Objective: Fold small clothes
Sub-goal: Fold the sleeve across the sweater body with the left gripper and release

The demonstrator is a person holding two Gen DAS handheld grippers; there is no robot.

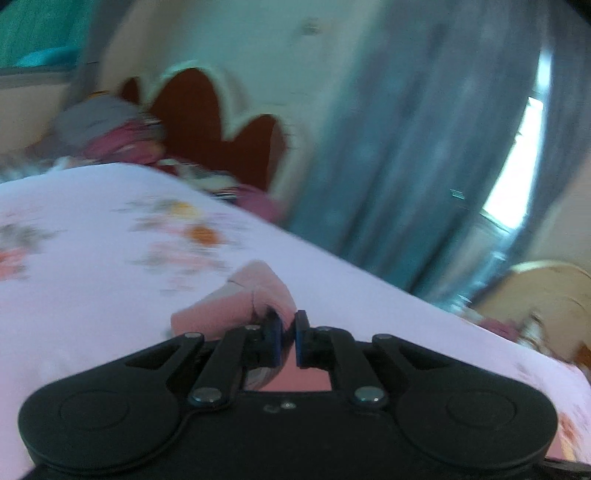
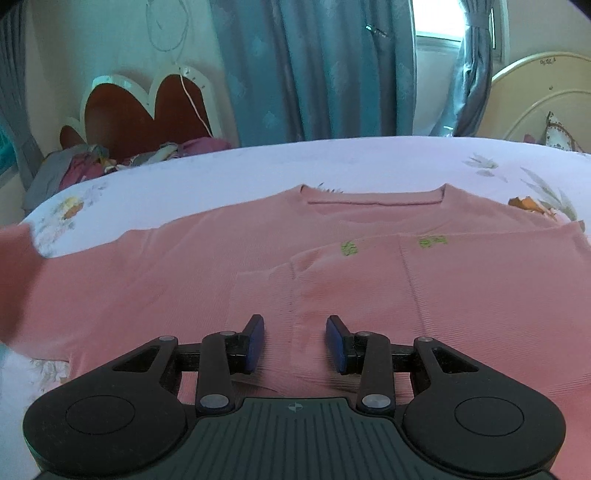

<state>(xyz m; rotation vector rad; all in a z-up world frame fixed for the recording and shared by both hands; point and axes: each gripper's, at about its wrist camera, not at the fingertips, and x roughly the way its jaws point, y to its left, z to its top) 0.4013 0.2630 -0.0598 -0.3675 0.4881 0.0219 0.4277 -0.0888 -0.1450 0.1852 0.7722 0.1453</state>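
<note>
Garment: a pink ribbed top [image 2: 207,266] lies spread on the bed, neckline [image 2: 373,201] toward the far edge, small green print [image 2: 432,242] below the neckline.
Fold so far: the right part of the top is laid over the body, its edge running across the middle; a seam runs down toward the right gripper.
Left sleeve: in the right wrist view a blurred pink flap [image 2: 16,266] stands raised at the far left of the picture.
Left gripper [image 1: 288,341]: jaws drawn nearly together, pinching a bunch of the pink fabric [image 1: 236,299], which rises off the sheet ahead of the blue pads [image 1: 275,339]; this view is motion-blurred.
Right gripper [image 2: 295,341]: jaws partly apart, hanging low over the folded part of the top with the seam between the pads; nothing is gripped.
Bed sheet [image 2: 258,162]: pale lilac with flower prints, under the top on all sides.
Beyond the bed: a heap of clothes [image 2: 85,162] at the far left corner, a red scalloped headboard [image 2: 144,118] behind it, teal curtains [image 2: 314,74], a bright window [image 2: 436,22], and a cream headboard [image 2: 546,96] at right.
</note>
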